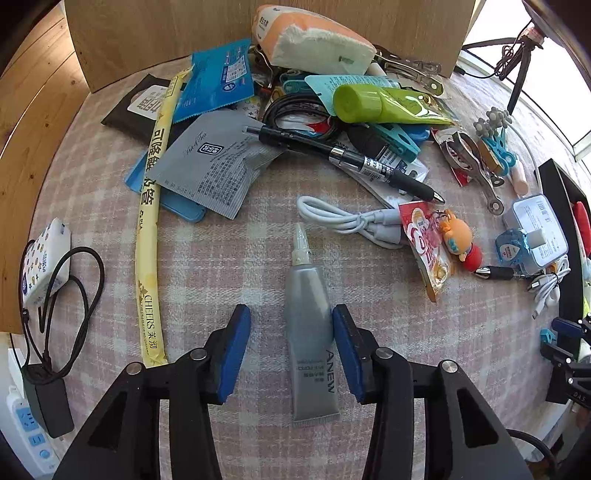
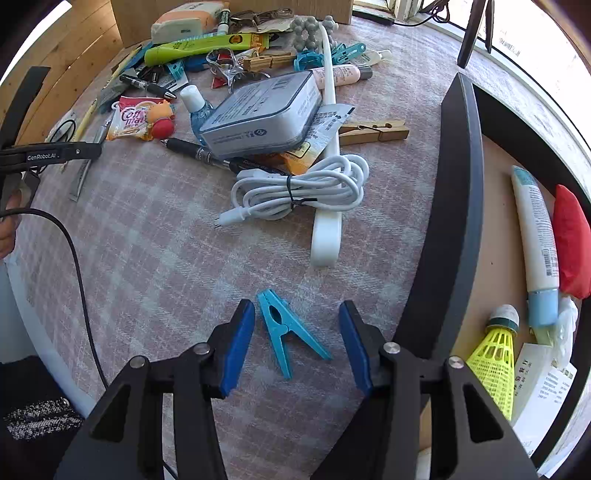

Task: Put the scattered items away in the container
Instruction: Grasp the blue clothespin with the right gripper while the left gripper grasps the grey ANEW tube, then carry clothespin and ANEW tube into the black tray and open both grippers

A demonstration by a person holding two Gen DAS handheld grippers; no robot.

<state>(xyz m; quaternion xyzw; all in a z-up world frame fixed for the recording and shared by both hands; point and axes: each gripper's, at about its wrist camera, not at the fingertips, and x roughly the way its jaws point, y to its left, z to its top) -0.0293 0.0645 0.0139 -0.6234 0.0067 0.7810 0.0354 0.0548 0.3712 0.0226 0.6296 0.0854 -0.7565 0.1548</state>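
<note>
My left gripper [image 1: 291,317] is open, its blue pads on either side of a grey ANEW tube [image 1: 312,339] that lies flat on the pink checked cloth. My right gripper [image 2: 297,314] is open around a blue clothes peg [image 2: 284,328] lying on the cloth. The container, a dark-rimmed tray [image 2: 461,206], is just right of the right gripper and holds a white tube [image 2: 537,236], a red pouch [image 2: 572,243], a yellow shuttlecock [image 2: 495,354] and a paper packet.
A pile of scattered items fills the far side: green tube [image 1: 384,103], black pen [image 1: 351,158], white cables [image 2: 299,192], grey box [image 2: 262,110], wooden peg [image 2: 373,131], sachets, clips. A wooden board [image 1: 258,29] stands behind. A power strip [image 1: 26,424] lies left.
</note>
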